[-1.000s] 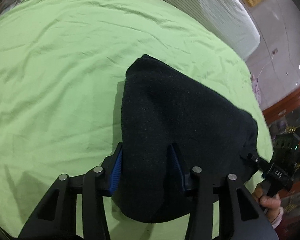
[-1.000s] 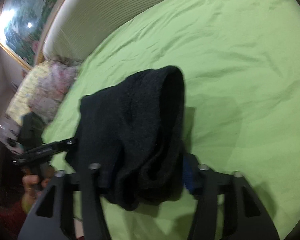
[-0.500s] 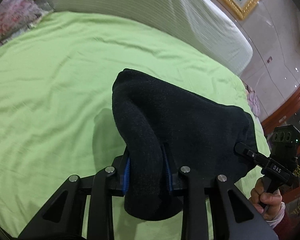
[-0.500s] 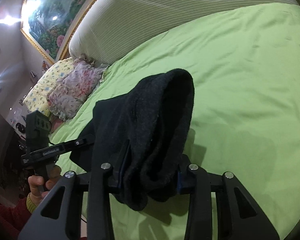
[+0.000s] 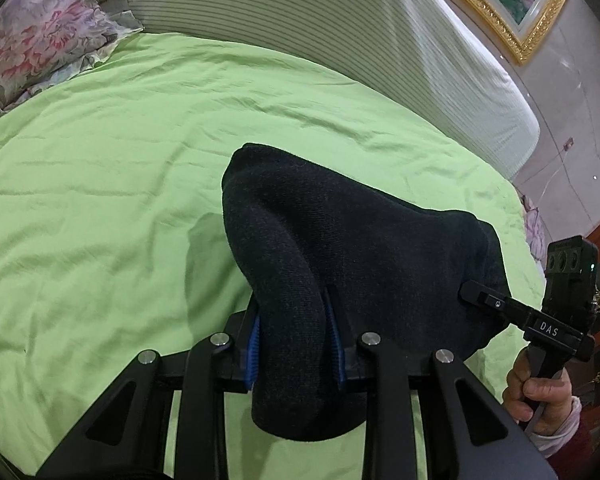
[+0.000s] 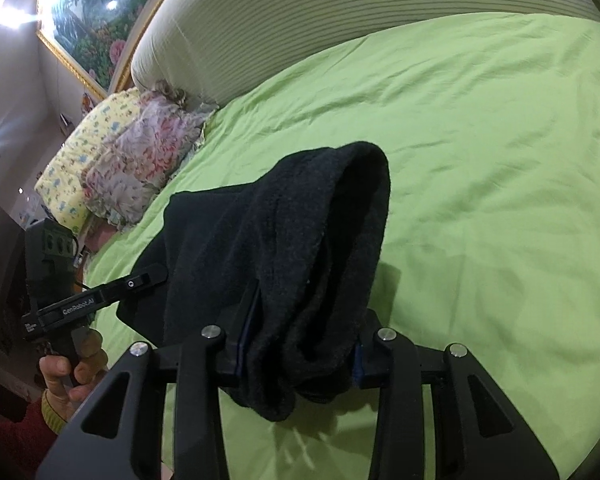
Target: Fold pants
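Note:
The dark knit pants [image 5: 352, 248] hang bunched between my two grippers, lifted above the green bed sheet [image 5: 100, 168]. My left gripper [image 5: 294, 344] is shut on one end of the pants; the cloth drapes over its blue pads and hides the fingertips. My right gripper [image 6: 300, 340] is shut on the other end of the pants [image 6: 300, 240]. The right gripper also shows at the right of the left wrist view [image 5: 476, 294], and the left gripper at the left of the right wrist view [image 6: 148, 276], each clamped on the cloth's edge.
A striped cream headboard [image 5: 340, 40] curves behind the bed. Floral pillows [image 6: 140, 152] lie at the bed's left side. A gold-framed painting [image 6: 92, 12] hangs on the wall. The green sheet [image 6: 480, 160] spreads wide ahead.
Both grippers have closed on the pants and lifted them off the sheet; the views have tilted up so the headboard and pillows show.

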A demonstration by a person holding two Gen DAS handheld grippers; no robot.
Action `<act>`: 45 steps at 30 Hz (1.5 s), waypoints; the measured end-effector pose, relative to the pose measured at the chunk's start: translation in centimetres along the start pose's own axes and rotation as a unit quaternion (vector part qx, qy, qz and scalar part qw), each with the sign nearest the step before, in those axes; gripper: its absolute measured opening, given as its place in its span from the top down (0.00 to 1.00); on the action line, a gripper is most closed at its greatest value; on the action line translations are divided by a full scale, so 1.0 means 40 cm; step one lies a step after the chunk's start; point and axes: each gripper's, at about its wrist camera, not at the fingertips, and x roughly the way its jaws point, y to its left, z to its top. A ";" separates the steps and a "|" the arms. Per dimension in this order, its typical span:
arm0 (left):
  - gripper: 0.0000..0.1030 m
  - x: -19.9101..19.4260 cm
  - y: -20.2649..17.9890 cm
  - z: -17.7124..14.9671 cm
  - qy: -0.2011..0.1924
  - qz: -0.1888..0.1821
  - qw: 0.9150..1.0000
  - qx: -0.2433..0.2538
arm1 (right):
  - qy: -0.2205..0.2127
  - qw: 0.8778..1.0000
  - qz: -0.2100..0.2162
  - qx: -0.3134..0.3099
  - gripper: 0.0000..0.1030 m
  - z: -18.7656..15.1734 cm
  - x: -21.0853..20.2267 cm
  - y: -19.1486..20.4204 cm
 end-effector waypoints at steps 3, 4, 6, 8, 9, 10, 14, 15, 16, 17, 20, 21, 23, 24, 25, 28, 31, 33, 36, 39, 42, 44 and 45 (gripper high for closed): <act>0.73 0.013 0.007 0.012 0.001 0.002 1.000 -0.002 | 0.004 1.000 -0.002 0.000 0.62 0.019 0.009 -0.002; 0.73 0.015 0.009 0.014 0.001 0.004 1.000 -0.004 | 0.005 1.000 -0.003 -0.001 0.62 0.022 0.010 -0.001; 0.73 0.021 0.010 0.017 0.001 0.008 1.000 -0.004 | 0.006 1.000 -0.004 -0.004 0.62 0.030 0.014 -0.001; 0.73 0.027 0.015 0.019 0.001 0.010 1.000 -0.005 | 0.008 1.000 -0.005 -0.005 0.62 0.033 0.017 -0.003; 0.73 0.028 0.018 0.019 0.001 0.009 1.000 -0.006 | 0.010 1.000 -0.006 -0.004 0.62 0.035 0.019 -0.006; 0.73 0.032 0.020 0.021 0.001 0.009 1.000 -0.007 | 0.011 1.000 -0.007 -0.004 0.62 0.036 0.021 -0.008; 0.73 0.041 0.018 0.021 0.001 0.016 1.000 0.001 | 0.012 1.000 -0.011 -0.001 0.62 0.034 0.029 -0.012; 0.73 0.041 0.016 0.018 0.000 0.016 1.000 0.001 | 0.013 1.000 -0.010 0.000 0.62 0.037 0.032 -0.015; 0.72 0.044 0.017 0.017 0.001 0.018 1.000 0.002 | 0.014 1.000 -0.010 0.002 0.62 0.036 0.034 -0.018; 0.72 0.047 0.018 0.015 0.002 0.019 1.000 0.001 | 0.015 1.000 -0.011 0.002 0.61 0.034 0.036 -0.020; 0.71 0.056 0.028 0.011 0.006 0.019 1.000 -0.006 | 0.018 1.000 -0.013 0.001 0.59 0.035 0.043 -0.026; 0.70 0.059 0.032 0.008 0.007 0.019 1.000 -0.009 | 0.019 1.000 -0.016 0.000 0.56 0.035 0.047 -0.029; 0.68 0.066 0.037 0.004 0.010 0.015 1.000 -0.013 | 0.022 0.999 -0.031 -0.007 0.55 0.033 0.054 -0.032; 0.67 0.068 0.038 0.003 0.010 0.015 1.000 -0.013 | 0.024 0.999 -0.036 -0.010 0.55 0.031 0.058 -0.035; 0.66 0.070 0.038 0.002 0.010 0.017 1.000 -0.011 | 0.024 0.999 -0.037 -0.011 0.54 0.029 0.060 -0.038; 0.62 0.078 0.040 0.000 0.010 0.017 1.000 -0.008 | 0.020 0.999 -0.035 -0.009 0.52 0.027 0.062 -0.054; 0.58 0.088 0.043 -0.006 0.011 0.019 1.000 -0.012 | 0.014 0.999 -0.043 -0.015 0.46 0.022 0.063 -0.064; 0.53 0.092 0.043 -0.008 0.010 0.026 1.000 -0.012 | 0.012 0.999 -0.046 -0.013 0.41 0.019 0.064 -0.072; 0.45 0.090 0.040 -0.011 0.003 0.038 0.999 -0.010 | 0.008 0.999 -0.047 -0.006 0.38 0.016 0.059 -0.077; 0.40 0.086 0.040 -0.015 0.002 0.050 0.999 -0.009 | 0.005 0.998 -0.055 -0.012 0.34 0.014 0.053 -0.076; 0.34 0.081 0.039 -0.023 -0.001 0.066 0.998 -0.010 | -0.005 0.998 -0.060 -0.012 0.32 0.009 0.042 -0.074; 0.31 0.074 0.035 -0.027 -0.004 0.079 0.997 -0.008 | -0.011 0.998 -0.064 -0.011 0.32 0.004 0.032 -0.072; 0.30 0.070 0.031 -0.030 -0.007 0.084 0.996 -0.005 | -0.014 0.998 -0.066 -0.010 0.32 0.001 0.027 -0.071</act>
